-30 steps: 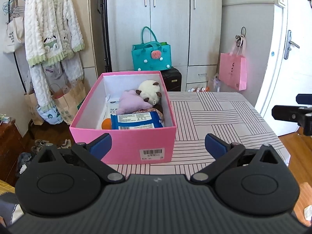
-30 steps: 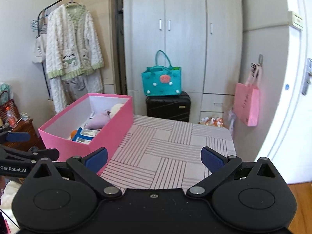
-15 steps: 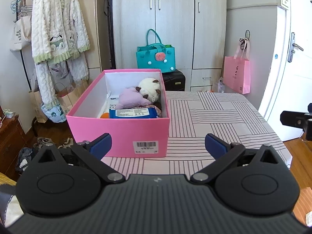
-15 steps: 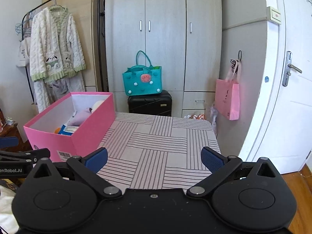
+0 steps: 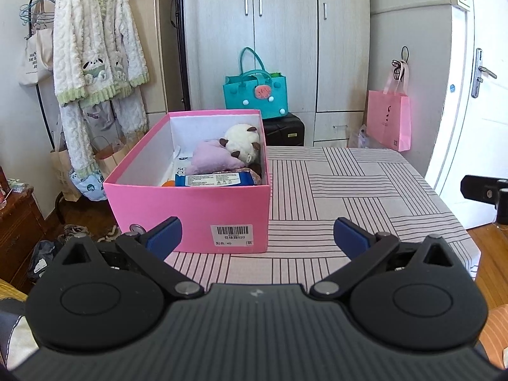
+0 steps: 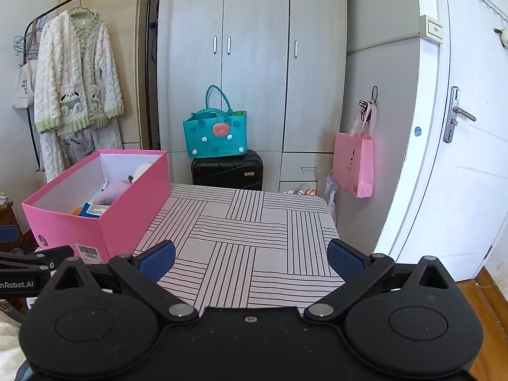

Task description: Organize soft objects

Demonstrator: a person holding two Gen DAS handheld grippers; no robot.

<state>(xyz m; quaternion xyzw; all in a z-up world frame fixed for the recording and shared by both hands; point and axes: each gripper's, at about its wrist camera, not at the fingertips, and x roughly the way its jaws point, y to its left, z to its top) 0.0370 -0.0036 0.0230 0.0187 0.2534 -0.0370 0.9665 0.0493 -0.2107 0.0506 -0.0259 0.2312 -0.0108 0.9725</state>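
The pink box (image 5: 190, 203) sits on the striped table (image 5: 349, 190), holding the cream plush (image 5: 243, 139), purple plush (image 5: 211, 160) and blue packet (image 5: 219, 179). Both the left gripper (image 5: 255, 233) and right gripper (image 6: 250, 258) hang short of the box, jaws apart and empty. A careless reach could shove the box off the table's edge just beside it.

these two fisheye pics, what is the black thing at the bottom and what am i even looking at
The black shape is a hand-held claw; a person carries one in each hand, each with a camera looking along its two blue-padded fingers. One picture is from the left claw, the other from the right claw. Both are open and hold nothing. Ahead is a table with a striped cloth. On it stands a pink box holding a white plush toy, a purple plush and a blue packet.
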